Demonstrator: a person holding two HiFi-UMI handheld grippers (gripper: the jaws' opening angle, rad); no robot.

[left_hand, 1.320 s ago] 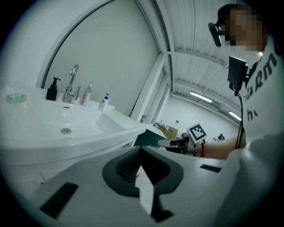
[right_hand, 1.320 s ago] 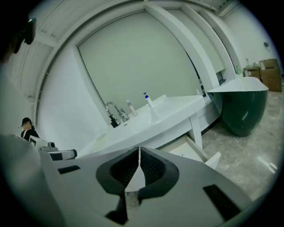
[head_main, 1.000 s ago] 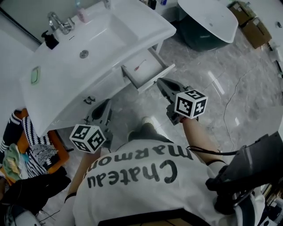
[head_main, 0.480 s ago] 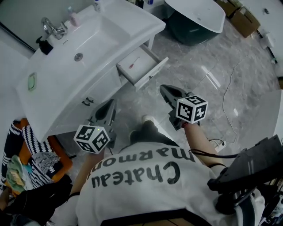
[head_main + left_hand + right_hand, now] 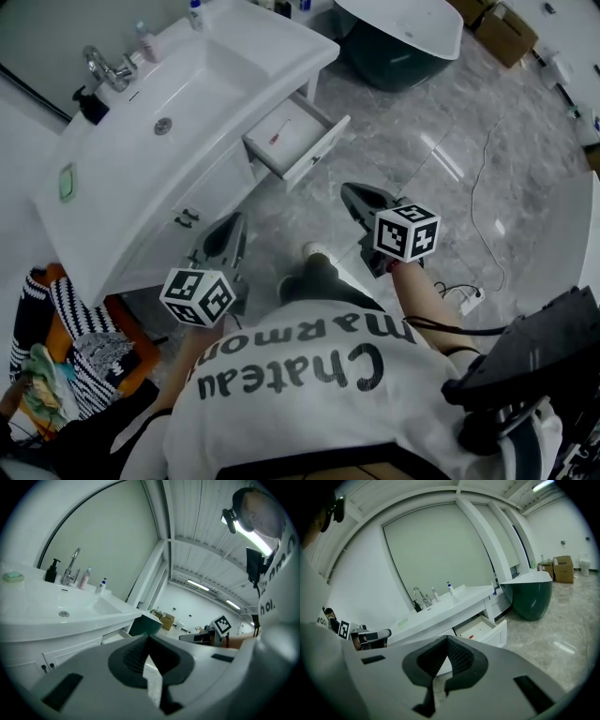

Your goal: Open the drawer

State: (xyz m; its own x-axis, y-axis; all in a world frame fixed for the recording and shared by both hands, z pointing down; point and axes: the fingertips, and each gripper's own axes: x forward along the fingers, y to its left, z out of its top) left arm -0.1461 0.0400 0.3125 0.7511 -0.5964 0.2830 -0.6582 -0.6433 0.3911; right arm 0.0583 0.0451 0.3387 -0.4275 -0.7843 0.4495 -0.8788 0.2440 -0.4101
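The white drawer (image 5: pixel 298 139) under the vanity's right end stands pulled out, with a small red item (image 5: pixel 277 138) lying inside. My right gripper (image 5: pixel 351 193) is shut and empty, a little in front of and below the drawer front, clear of it. In the right gripper view the open drawer (image 5: pixel 485 630) lies ahead beyond the closed right gripper (image 5: pixel 447 637). My left gripper (image 5: pixel 228 228) is shut on nothing and points at the cabinet doors under the sink. The left gripper view shows the left gripper (image 5: pixel 148 636) closed, the drawer (image 5: pixel 113 637) just past it.
A white vanity (image 5: pixel 234 89) carries a faucet (image 5: pixel 105 66), bottles and green soap (image 5: pixel 67 183). A dark green tub (image 5: pixel 394 52) stands beyond the drawer, with cardboard boxes (image 5: pixel 506 33) further off. A cable (image 5: pixel 476 216) crosses the marble floor. Clothes (image 5: pixel 70 347) are piled at left.
Both grippers have drawn back from the vanity; the gap between the right gripper's tips and the drawer front has widened. The drawer stays open as before.
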